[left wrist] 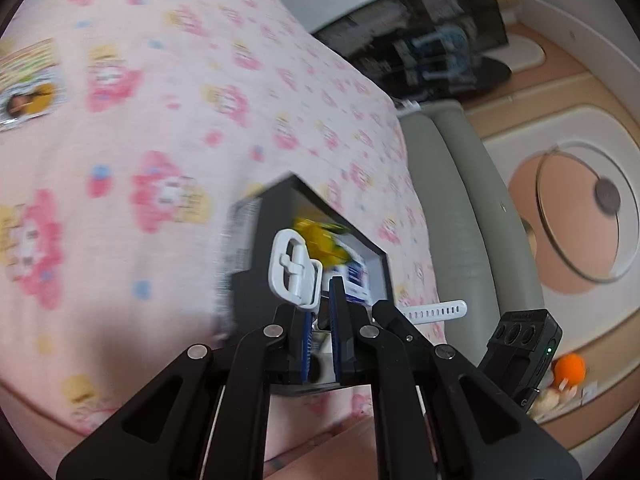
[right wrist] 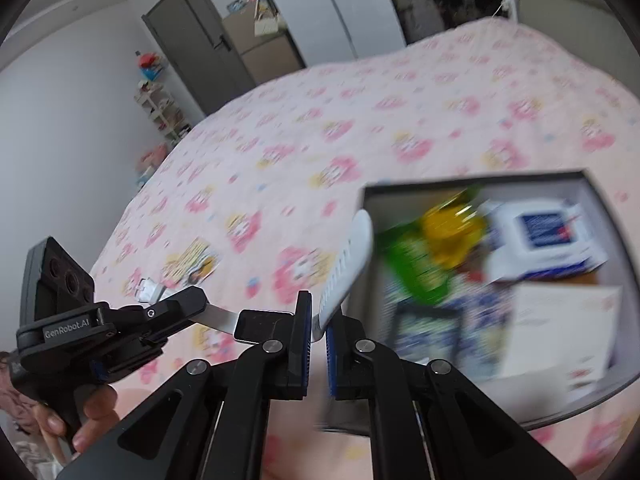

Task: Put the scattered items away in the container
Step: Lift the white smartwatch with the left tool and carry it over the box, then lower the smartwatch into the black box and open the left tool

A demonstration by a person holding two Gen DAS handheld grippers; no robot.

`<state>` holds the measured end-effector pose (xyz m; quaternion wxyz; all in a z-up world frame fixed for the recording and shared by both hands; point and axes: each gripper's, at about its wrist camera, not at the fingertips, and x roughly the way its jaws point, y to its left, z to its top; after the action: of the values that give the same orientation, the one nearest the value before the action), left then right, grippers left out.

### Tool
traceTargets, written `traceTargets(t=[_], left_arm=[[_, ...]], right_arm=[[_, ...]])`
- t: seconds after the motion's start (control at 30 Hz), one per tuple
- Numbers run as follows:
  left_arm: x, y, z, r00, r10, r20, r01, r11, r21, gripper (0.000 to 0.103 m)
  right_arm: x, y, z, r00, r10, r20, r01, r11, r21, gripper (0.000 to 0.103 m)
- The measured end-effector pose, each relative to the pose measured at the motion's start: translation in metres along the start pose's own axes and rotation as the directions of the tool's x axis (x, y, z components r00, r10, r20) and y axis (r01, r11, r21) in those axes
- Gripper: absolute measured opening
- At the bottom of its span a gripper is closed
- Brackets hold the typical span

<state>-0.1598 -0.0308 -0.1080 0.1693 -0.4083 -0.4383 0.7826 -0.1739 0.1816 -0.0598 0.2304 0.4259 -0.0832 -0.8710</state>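
A white watch strap hangs between both grippers above the pink flowered bed (left wrist: 120, 128). My left gripper (left wrist: 320, 308) is shut on the buckle end (left wrist: 294, 272), and the perforated tail (left wrist: 436, 310) sticks out to the right. My right gripper (right wrist: 318, 320) is shut on the perforated end (right wrist: 348, 264), which rises over the box's left wall. The left gripper (right wrist: 188, 302) shows at the left with the buckle (right wrist: 149, 289) beyond it. The open black box (right wrist: 472, 178) (left wrist: 308, 192) lies just ahead, holding a yellow-green packet (right wrist: 436, 248), a blue-white pack (right wrist: 544, 236) and papers. The view is blurred.
A flat snack packet (right wrist: 192, 264) (left wrist: 28, 84) lies on the bed away from the box. A grey padded bed edge (left wrist: 452, 220) borders the bed. An orange toy (left wrist: 570, 368) lies on the floor. A hand (right wrist: 96, 404) holds the left gripper's handle. A door (right wrist: 192, 28) and a shelf (right wrist: 160, 108) stand beyond.
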Motion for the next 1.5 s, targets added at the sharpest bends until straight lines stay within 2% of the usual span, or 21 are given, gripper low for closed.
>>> traceTargets(t=[0.2,0.33,0.47,0.63,0.8,0.87,0.93,1.0,1.07,1.3,1.33,1.43,1.5], left_arm=[[0.061,-0.05,-0.015,0.996,0.004,-0.093,0.002,0.998,0.07,0.006],[0.105,-0.065,-0.028,0.986,0.055,-0.16,-0.04,0.995,0.097,0.006],[0.134,-0.068,-0.04,0.976,0.095,-0.196,-0.073,0.991,0.115,0.006],[0.154,-0.058,-0.056,0.961,0.164,-0.224,-0.139,0.982,0.125,0.006],[0.156,-0.051,-0.066,0.948,0.225,-0.224,-0.196,0.97,0.144,0.006],[0.155,-0.048,-0.069,0.937,0.259,-0.233,-0.23,0.962,0.148,0.012],[0.152,-0.047,-0.07,0.922,0.296,-0.251,-0.264,0.952,0.154,0.033],[0.145,-0.05,-0.07,0.922,0.304,-0.242,-0.267,0.948,0.172,0.033],[0.135,-0.056,-0.068,0.926,0.322,-0.2,-0.283,0.938,0.201,0.034],[0.11,-0.071,-0.059,0.934,0.354,-0.039,-0.335,0.91,0.244,0.034],[0.11,-0.073,-0.058,0.935,0.355,-0.021,-0.338,0.906,0.256,0.034],[0.12,-0.075,-0.06,0.936,0.35,-0.027,-0.327,0.897,0.298,0.034],[0.132,-0.074,-0.062,0.93,0.364,-0.056,-0.329,0.89,0.314,0.034]], right_arm=[[-0.025,-0.072,-0.001,0.996,-0.08,0.029,0.077,0.992,0.095,0.005],[-0.03,-0.114,-0.002,0.992,-0.125,0.019,0.12,0.979,0.166,0.005],[-0.033,-0.136,-0.002,0.982,-0.184,0.031,0.174,0.963,0.207,0.005],[-0.01,-0.164,-0.012,0.961,-0.261,-0.094,0.278,0.918,0.284,0.006],[-0.003,-0.167,-0.012,0.943,-0.305,-0.13,0.33,0.903,0.275,0.006],[-0.002,-0.167,-0.012,0.929,-0.343,-0.14,0.369,0.89,0.269,0.006],[-0.007,-0.172,-0.013,0.904,-0.401,-0.145,0.426,0.861,0.278,0.009],[-0.015,-0.178,-0.014,0.89,-0.433,-0.14,0.455,0.835,0.309,0.011],[-0.025,-0.179,-0.014,0.88,-0.46,-0.116,0.472,0.82,0.324,0.012],[-0.048,-0.156,-0.006,0.83,-0.557,0.03,0.532,0.806,0.26,0.022],[-0.046,-0.154,-0.004,0.832,-0.554,0.036,0.529,0.811,0.249,0.022],[-0.033,-0.153,-0.004,0.874,-0.486,-0.007,0.476,0.852,0.217,0.022],[-0.021,-0.154,-0.008,0.901,-0.428,-0.066,0.432,0.877,0.211,0.022]])
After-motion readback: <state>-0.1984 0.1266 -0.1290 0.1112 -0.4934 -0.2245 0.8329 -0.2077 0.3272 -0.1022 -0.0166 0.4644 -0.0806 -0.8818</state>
